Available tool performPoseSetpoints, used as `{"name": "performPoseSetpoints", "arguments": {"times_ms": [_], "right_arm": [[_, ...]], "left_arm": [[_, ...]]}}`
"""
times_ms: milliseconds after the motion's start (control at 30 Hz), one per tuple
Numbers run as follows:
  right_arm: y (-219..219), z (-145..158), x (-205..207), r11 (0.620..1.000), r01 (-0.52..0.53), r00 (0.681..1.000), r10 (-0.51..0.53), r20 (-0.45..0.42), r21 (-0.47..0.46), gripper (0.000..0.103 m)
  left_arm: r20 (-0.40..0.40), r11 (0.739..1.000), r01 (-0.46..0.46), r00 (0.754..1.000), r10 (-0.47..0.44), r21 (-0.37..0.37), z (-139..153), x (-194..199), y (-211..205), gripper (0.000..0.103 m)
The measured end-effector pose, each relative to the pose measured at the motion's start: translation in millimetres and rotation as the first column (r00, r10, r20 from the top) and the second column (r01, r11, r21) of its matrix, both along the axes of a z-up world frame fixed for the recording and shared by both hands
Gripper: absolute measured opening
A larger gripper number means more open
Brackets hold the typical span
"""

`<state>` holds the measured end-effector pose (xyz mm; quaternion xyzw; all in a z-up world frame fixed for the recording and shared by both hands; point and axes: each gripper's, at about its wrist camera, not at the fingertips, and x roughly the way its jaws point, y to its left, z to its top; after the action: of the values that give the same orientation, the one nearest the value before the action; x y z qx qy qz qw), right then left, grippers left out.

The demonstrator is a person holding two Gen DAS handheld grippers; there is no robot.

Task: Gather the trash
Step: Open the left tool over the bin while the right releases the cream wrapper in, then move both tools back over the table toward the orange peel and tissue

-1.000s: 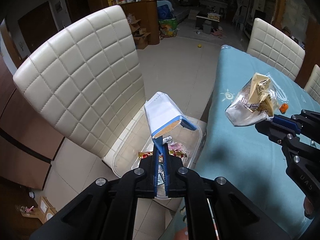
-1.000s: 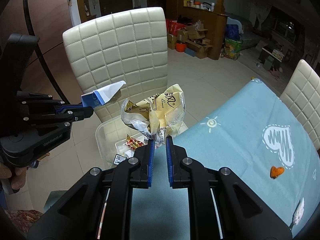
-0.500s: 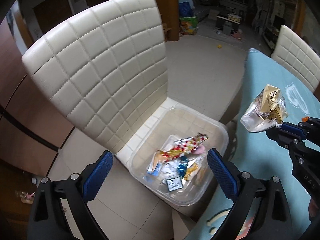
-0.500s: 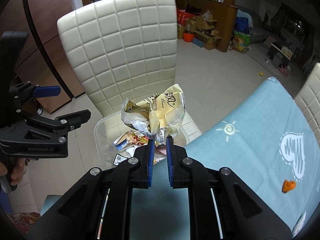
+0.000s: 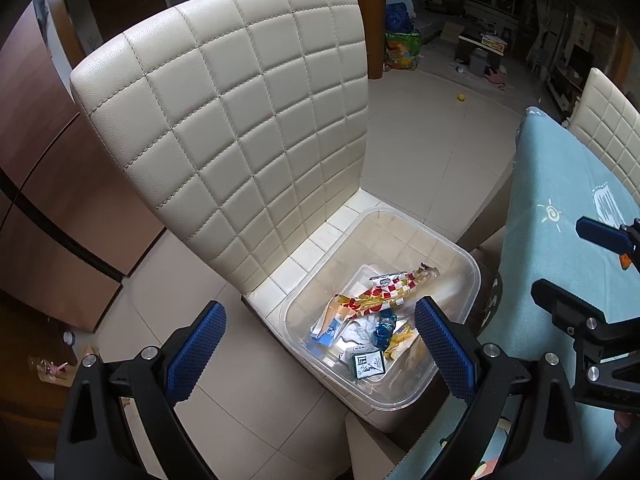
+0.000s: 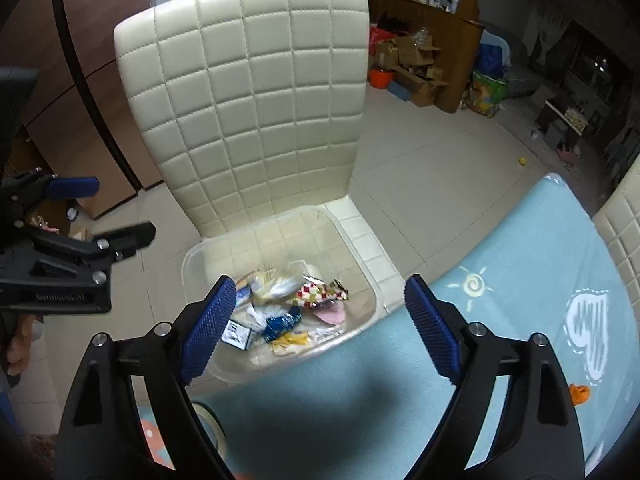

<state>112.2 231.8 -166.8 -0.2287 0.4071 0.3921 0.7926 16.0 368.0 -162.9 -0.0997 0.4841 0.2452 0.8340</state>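
Note:
A clear plastic bin (image 5: 472, 268) (image 6: 192, 256) stands on the seat of a cream quilted chair (image 5: 240, 140). Several wrappers lie in it, among them a red-and-white checked one (image 5: 380, 294) (image 6: 320, 292), a blue-and-white carton (image 5: 326, 330) and a pale yellow snack bag (image 6: 272, 282). My left gripper (image 5: 318, 320) hovers open over the bin with nothing between its pads. My right gripper (image 6: 320, 300) hangs above the bin's near edge. Its jaws are opening, and nothing is between them. Each gripper shows at the side of the other's view, the right one (image 5: 576, 268) and the left one (image 6: 108, 210).
A table with a teal cloth (image 6: 500, 320) borders the chair on the right; a small orange scrap (image 6: 578, 394) lies on it. A second cream chair (image 5: 608, 128) stands beyond the table. Brown cabinet doors (image 5: 48, 200) are on the left, tiled floor behind.
My left gripper opened and the blue-and-white carton dropped into the bin. Then my right gripper opened and let go of the yellow snack bag. Both moved in over the bin.

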Motion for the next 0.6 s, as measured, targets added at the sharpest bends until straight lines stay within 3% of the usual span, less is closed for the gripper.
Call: {"name": "performPoseSetpoints", "arguments": {"times_ms": [167, 367, 600], "right_arm": [[-33, 10, 3, 0.996, 0.081, 0.996, -0.080, -0.035, 0.030, 0.083], [-79, 28, -4, 0.984, 0.170, 0.985, -0.171, 0.008, 0.058, 0.085], [-160, 42, -15, 0.945, 0.314, 0.948, -0.318, 0.030, 0.096, 0.085]], "left_arm": [[0.023, 0.999, 0.035, 0.999, -0.035, 0.003, 13, 4, -17, 0.093], [0.058, 0.992, 0.121, 0.991, -0.122, 0.029, 39, 13, -60, 0.093], [0.075, 0.965, 0.256, 0.963, -0.259, 0.052, 54, 26, -131, 0.093]]}}
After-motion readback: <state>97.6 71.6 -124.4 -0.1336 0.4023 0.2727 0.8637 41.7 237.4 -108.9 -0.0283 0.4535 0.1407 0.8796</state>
